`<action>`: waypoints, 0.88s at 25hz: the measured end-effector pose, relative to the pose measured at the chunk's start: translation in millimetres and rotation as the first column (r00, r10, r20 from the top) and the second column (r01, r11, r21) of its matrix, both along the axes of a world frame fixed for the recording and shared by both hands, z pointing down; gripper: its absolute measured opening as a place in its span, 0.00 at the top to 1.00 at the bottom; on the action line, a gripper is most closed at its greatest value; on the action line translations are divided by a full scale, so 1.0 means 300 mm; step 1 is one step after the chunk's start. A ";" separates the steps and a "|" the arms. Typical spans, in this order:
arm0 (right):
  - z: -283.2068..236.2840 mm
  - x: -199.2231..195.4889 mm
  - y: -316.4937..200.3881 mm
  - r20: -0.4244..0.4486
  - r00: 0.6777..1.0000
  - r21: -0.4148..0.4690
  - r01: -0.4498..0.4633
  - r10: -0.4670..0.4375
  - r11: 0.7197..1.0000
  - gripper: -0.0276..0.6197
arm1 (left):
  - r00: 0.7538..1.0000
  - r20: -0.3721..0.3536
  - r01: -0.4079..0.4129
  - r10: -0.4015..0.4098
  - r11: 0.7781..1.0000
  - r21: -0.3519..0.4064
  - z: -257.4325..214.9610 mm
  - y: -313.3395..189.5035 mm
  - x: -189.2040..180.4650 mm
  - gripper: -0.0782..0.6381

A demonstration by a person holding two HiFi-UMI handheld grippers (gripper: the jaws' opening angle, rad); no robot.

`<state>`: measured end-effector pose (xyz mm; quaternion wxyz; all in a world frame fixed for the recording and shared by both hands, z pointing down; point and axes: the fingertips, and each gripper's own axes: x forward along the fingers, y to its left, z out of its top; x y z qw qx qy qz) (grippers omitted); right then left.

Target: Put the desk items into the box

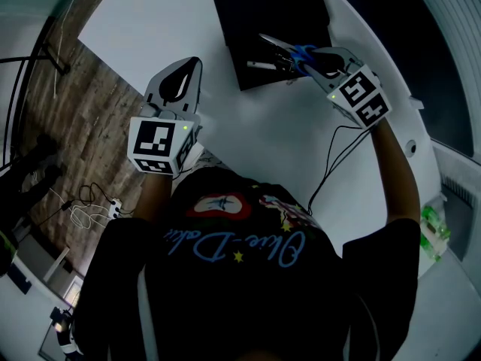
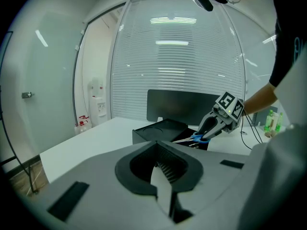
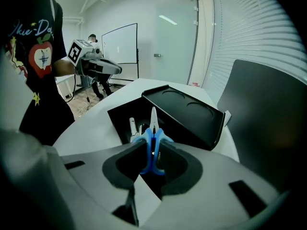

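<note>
- While my right gripper (image 3: pixel 152 151) is clamped on the scissors (image 3: pixel 152 126) by the handles, the blades point ahead and down into the open box (image 3: pixel 117 119) under the jaws.
- My left gripper (image 2: pixel 157 150), jaws together and empty, hangs well apart from the box.
- I judge this is the placing step: next, lower slightly and open the jaws.

Head view looks steeply down on the tabletop (image 1: pixel 248 141). Left gripper view and right gripper view sight along their own jaws; all three share the box (image 1: pixel 255 21).

Blue-handled scissors (image 3: pixel 152 139) point blades-first, tilted down into the open black box (image 3: pixel 189 111)
</note>
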<state>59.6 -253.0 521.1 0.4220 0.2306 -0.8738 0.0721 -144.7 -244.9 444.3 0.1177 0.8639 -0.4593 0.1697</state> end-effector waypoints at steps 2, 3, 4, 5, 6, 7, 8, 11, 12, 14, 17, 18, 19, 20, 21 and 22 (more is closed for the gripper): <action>0.000 0.011 -0.007 -0.006 1.000 0.007 -0.011 0.011 1.000 0.79 | 1.000 -0.002 -0.003 0.003 1.000 0.001 -0.001 0.000 0.006 0.88; 0.000 0.018 -0.013 -0.005 1.000 0.009 -0.023 0.023 1.000 0.76 | 1.000 -0.002 -0.004 0.004 1.000 0.002 -0.002 0.000 0.008 0.88; -0.001 0.024 -0.017 -0.001 0.999 0.010 -0.036 0.036 0.999 0.75 | 1.000 -0.001 -0.004 0.004 1.000 0.003 -0.002 0.001 0.007 0.88; -0.004 0.027 -0.019 0.004 0.999 0.011 -0.049 0.049 0.999 0.76 | 1.000 -0.001 -0.003 0.003 1.000 0.003 -0.001 0.003 0.005 0.88; -0.008 0.029 -0.020 0.009 0.998 0.013 -0.059 0.059 0.998 0.78 | 1.000 -0.001 -0.002 0.002 1.000 0.003 -0.001 0.006 0.003 0.88; -0.012 0.030 -0.020 0.012 0.998 0.016 -0.066 0.066 0.998 0.77 | 1.000 -0.001 -0.002 0.002 1.000 0.003 -0.001 0.007 0.001 0.88; -0.016 0.030 -0.021 0.013 0.998 0.020 -0.069 0.068 0.997 0.77 | 1.000 -0.001 -0.001 0.001 1.000 0.003 -0.001 0.007 -0.001 0.88; -0.031 0.024 -0.026 0.025 0.997 0.035 -0.072 0.071 0.997 0.77 | 1.000 -0.002 -0.003 0.003 1.000 0.005 -0.004 0.006 -0.004 0.88; -0.033 0.024 -0.024 0.024 0.997 0.033 -0.075 0.075 0.997 0.78 | 1.000 -0.002 -0.005 0.005 1.000 0.005 -0.005 0.007 -0.004 0.88; -0.035 0.027 -0.021 0.021 0.996 0.034 -0.082 0.082 0.996 0.79 | 1.000 -0.002 -0.006 0.006 1.000 0.004 -0.005 0.009 -0.006 0.88; -0.052 0.020 -0.018 0.038 0.995 0.046 -0.091 0.089 0.995 0.85 | 1.000 -0.003 -0.010 0.010 1.000 0.010 -0.014 0.008 -0.004 0.88; -0.059 0.019 -0.017 0.047 0.995 0.050 -0.094 0.091 0.994 0.89 | 1.000 -0.004 -0.012 0.012 1.000 0.014 -0.019 0.008 -0.002 0.88; -0.066 0.019 -0.015 0.052 0.994 0.053 -0.096 0.094 0.994 0.92 | 1.000 -0.004 -0.014 0.014 1.000 0.017 -0.023 0.008 -0.001 0.88; -0.071 0.021 -0.013 0.055 0.994 0.054 -0.101 0.098 0.993 0.93 | 1.000 -0.004 -0.015 0.015 1.000 0.019 -0.025 0.009 0.000 0.88; -0.077 0.024 -0.012 0.058 0.993 0.057 -0.107 0.103 0.993 0.94 | 1.000 -0.003 -0.016 0.016 1.000 0.021 -0.027 0.010 0.002 0.88; -0.083 0.026 -0.012 0.062 0.992 0.061 -0.113 0.109 0.992 0.94 | 1.000 -0.003 -0.018 0.018 1.000 0.022 -0.029 0.012 0.003 0.88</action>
